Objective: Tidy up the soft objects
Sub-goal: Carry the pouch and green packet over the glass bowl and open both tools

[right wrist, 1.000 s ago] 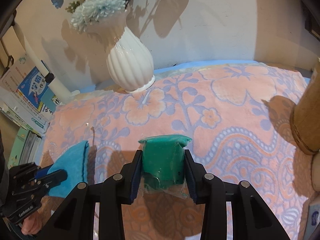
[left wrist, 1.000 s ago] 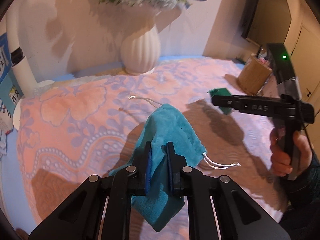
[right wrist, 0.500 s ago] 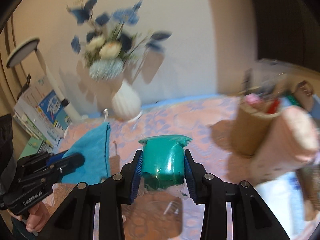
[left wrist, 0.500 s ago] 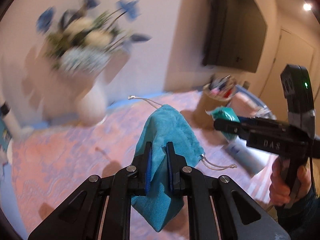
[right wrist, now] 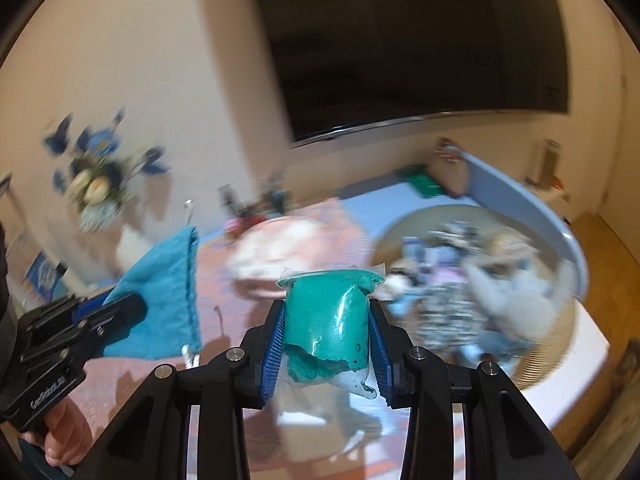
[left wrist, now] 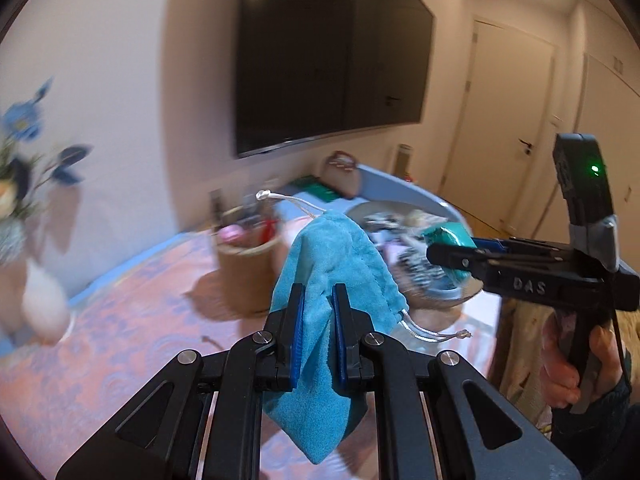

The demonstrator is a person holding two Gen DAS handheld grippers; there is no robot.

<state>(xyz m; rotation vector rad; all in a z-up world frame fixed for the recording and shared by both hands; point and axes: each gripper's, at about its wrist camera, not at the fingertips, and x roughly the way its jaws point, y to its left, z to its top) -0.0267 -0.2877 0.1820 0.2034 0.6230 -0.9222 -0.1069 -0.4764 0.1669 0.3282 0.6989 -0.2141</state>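
My left tool [left wrist: 316, 338] clamps a blue pouch [left wrist: 332, 264], my right tool [right wrist: 326, 344] a green packet [right wrist: 330, 320]; neither is in the basket [right wrist: 560, 320] yet

black gripper [left wrist: 316, 304], blue pads [left wrist: 297, 340].
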